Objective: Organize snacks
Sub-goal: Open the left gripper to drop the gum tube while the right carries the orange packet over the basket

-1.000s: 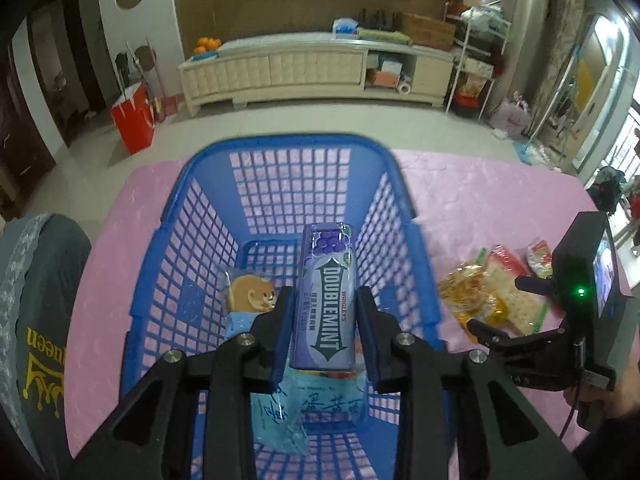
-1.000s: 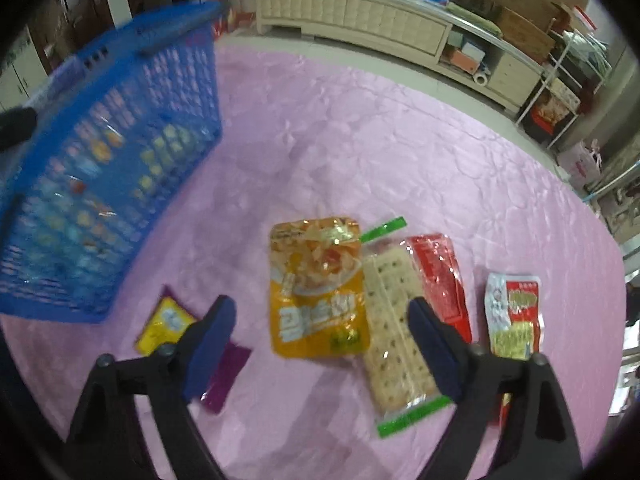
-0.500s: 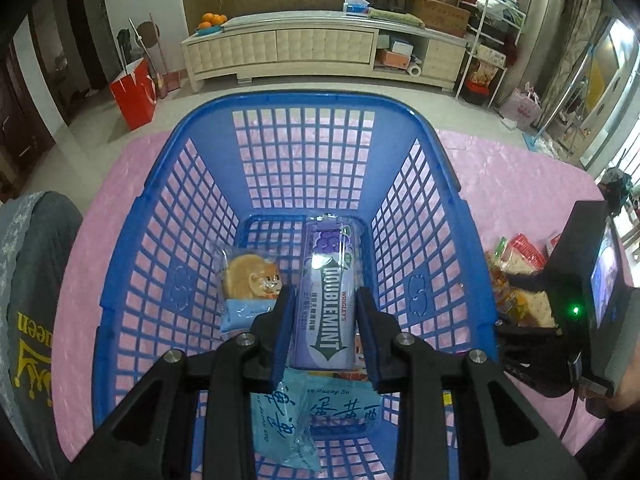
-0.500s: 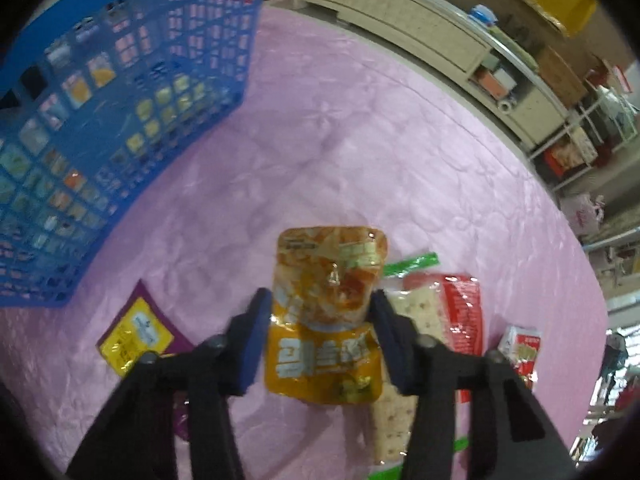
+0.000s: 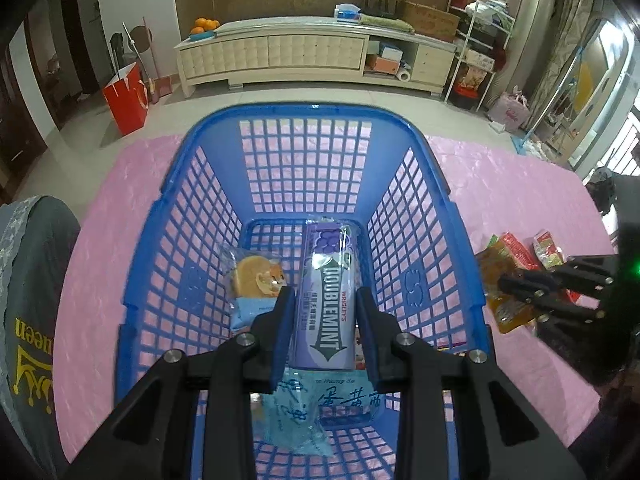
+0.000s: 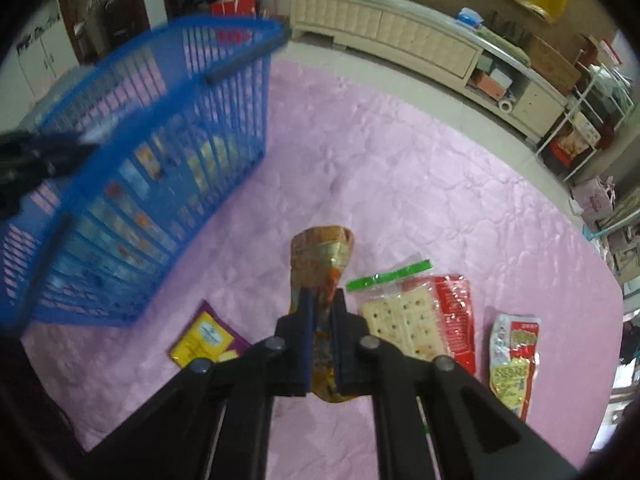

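now orange pouch (image 6: 322,268) between closing jaws

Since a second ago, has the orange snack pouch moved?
Yes. The orange snack pouch, earlier flat beside the cracker pack, is now pinched in the closing right tongs, raised off the pink cloth.

basket (image 5: 436,184) sits left of the loose packets (image 6: 420,316) on the cloth (image 6: 400,160); a cake packet (image 5: 256,280) lies inside it.
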A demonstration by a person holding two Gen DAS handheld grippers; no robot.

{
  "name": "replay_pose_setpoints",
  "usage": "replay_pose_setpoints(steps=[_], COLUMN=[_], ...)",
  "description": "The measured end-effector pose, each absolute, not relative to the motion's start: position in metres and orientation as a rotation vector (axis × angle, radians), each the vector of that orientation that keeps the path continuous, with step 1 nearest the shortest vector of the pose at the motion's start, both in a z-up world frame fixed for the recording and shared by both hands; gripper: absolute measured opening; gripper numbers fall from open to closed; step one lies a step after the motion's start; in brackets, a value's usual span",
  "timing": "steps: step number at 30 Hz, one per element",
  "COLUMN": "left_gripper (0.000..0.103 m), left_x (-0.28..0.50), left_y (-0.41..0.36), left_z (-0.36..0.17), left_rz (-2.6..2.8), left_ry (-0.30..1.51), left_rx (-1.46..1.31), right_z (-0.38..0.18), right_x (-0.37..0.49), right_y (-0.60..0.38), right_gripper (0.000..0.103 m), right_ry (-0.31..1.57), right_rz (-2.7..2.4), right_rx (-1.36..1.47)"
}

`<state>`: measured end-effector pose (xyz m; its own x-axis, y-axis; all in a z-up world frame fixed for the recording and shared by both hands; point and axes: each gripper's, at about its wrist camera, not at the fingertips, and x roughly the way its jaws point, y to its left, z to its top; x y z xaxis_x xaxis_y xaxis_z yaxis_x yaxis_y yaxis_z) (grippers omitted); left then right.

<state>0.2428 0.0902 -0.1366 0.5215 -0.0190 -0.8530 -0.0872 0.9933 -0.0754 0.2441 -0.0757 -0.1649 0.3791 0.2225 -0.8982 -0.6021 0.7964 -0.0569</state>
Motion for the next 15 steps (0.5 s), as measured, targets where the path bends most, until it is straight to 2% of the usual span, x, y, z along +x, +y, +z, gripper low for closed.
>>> replay_pose_setpoints(steps=[8, 15], left_gripper=[0.029, 0.029], left_x=[0.245, 0.253], left_y=[0.105, 0.123], left_z=[-0.126, -0.124], left_rz=[0.009, 0.007], left_ry=[1.014, 1.010], left_rx=[-0.094, -0.085], right_z=[-0.092, -0.078], right_x=[0.247, 0.247], right_y=[-0.053, -0.010], right_gripper=[0.011, 0.011], right_ry=[0.943, 0.925], right_rz=[0.591, 0.666], right_rx=[-0.314, -0.316])
